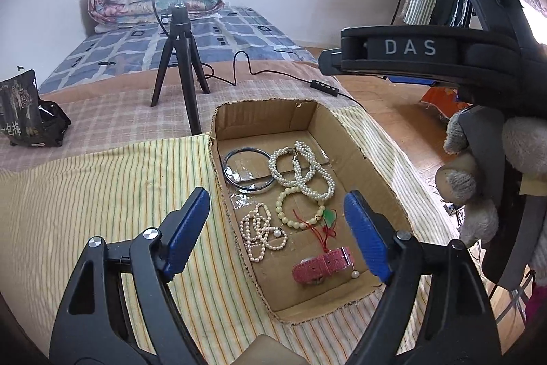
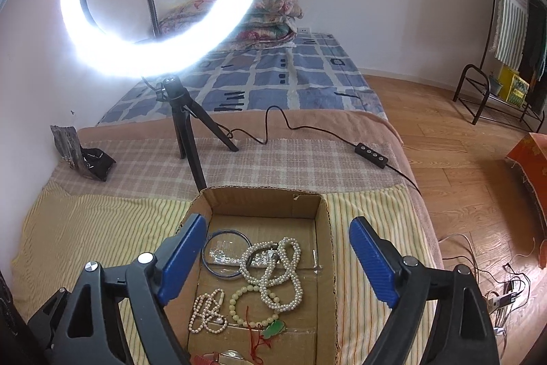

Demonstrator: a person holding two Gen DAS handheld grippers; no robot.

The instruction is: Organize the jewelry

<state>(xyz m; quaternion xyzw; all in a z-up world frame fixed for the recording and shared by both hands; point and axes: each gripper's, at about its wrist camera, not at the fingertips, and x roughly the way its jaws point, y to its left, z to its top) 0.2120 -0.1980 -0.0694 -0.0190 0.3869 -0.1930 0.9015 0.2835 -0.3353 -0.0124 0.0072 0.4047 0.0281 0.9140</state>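
Observation:
A shallow cardboard box point(image 1: 369, 156) point(image 2: 324, 214) lies on a yellow striped cloth and holds the jewelry. Inside lie a dark bangle point(image 1: 229, 159) point(image 2: 208, 259), white pearl bracelets point(image 1: 306, 171) point(image 2: 283, 272), a cream bead bracelet with a green pendant point(image 1: 283, 197) point(image 2: 236, 300), a thin pearl necklace point(image 1: 259, 233) point(image 2: 205, 310) and a pink watch strap point(image 1: 324, 264). My left gripper point(image 1: 277, 214) hovers open over the box with nothing between its blue pads. My right gripper point(image 2: 278, 245) also stands open and bare above the box's far half.
A lit ring light on a black tripod point(image 1: 179, 57) point(image 2: 186, 122) stands just behind the box, its cable and switch point(image 2: 371, 154) trailing right. A black bag point(image 1: 30, 112) lies far left. A gloved hand point(image 1: 478, 180) holds the right gripper's body point(image 1: 410, 48).

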